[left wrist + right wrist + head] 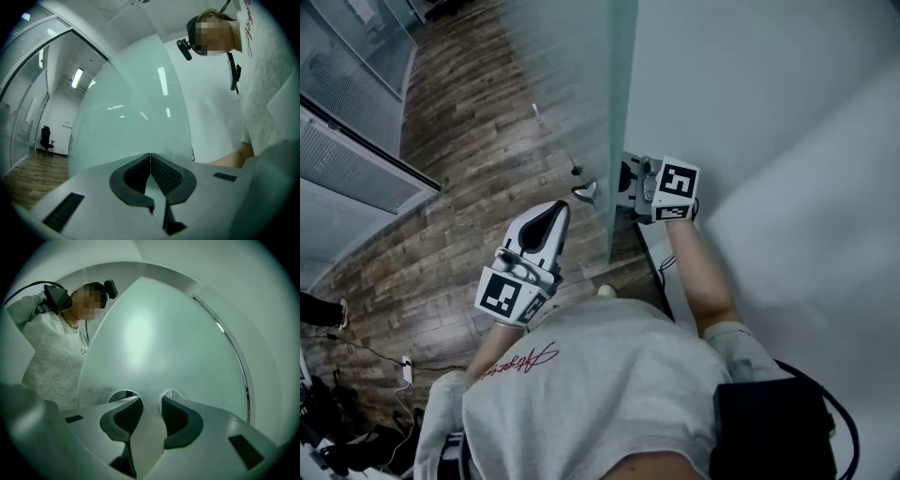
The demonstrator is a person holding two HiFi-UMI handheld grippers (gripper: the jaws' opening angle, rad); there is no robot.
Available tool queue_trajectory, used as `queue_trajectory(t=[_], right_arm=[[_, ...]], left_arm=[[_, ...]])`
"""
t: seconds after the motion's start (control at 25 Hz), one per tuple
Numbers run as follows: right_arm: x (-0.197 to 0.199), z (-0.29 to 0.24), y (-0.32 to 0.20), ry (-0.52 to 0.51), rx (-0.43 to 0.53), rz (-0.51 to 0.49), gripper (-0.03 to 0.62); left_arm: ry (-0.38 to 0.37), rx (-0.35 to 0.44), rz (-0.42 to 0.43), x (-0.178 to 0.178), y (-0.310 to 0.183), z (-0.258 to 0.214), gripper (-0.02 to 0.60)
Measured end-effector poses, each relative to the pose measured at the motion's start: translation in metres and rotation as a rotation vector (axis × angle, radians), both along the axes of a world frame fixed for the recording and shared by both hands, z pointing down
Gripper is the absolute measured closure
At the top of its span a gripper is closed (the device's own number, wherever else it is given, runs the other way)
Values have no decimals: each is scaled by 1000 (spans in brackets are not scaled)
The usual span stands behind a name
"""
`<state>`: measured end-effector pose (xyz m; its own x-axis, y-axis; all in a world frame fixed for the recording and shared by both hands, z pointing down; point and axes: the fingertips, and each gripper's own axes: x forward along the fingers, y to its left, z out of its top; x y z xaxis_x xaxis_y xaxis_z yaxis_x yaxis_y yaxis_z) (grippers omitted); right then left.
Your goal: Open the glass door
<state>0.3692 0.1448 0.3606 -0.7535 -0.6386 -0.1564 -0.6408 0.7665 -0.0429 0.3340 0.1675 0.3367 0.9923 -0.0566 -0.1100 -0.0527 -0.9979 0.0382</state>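
The frosted glass door (621, 112) shows edge-on in the head view and fills both gripper views (140, 112) (159, 343). A metal handle (585, 192) sticks out on its left face. My left gripper (551, 217) is on that side, just below and left of the handle, with its jaws shut and nothing in them (150, 155). My right gripper (634, 184) is on the door's other side, close against the glass at handle height. Its jaws stand a narrow gap apart (152, 405), and two round fittings (173, 393) on the glass show just beyond them.
Wood-plank floor (487, 141) stretches to the left of the door. A white wall (769, 112) closes in tightly on the right. Glass partitions (356, 150) run along the far left. Cables and a power strip (405, 370) lie on the floor behind me.
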Motion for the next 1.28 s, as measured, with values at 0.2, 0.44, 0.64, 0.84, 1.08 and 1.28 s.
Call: queue_trajectory(t=[0.2,0.44,0.64,0.84,1.08,1.28], right_arm=[[12,0,3,-4,2,-13,464],[12,-4,5,-14,1,-20,464],[12,-4,5,-11,2,-26,464],[10,-5,6,7,5,-35,462],[12,0,10,77,0,-29,462],[30,0,19,134,17,71,464]], left_arm=[[-8,-3,11,12,1,3,565],[-5,-6,25,16,4,1,565],[-11,-8,21,16,4,2,565],[-13,-10,12,16,3,2,565],[-9,-10,0,10,-1,6,565],[-5,-17,10,13,-4,9,565]])
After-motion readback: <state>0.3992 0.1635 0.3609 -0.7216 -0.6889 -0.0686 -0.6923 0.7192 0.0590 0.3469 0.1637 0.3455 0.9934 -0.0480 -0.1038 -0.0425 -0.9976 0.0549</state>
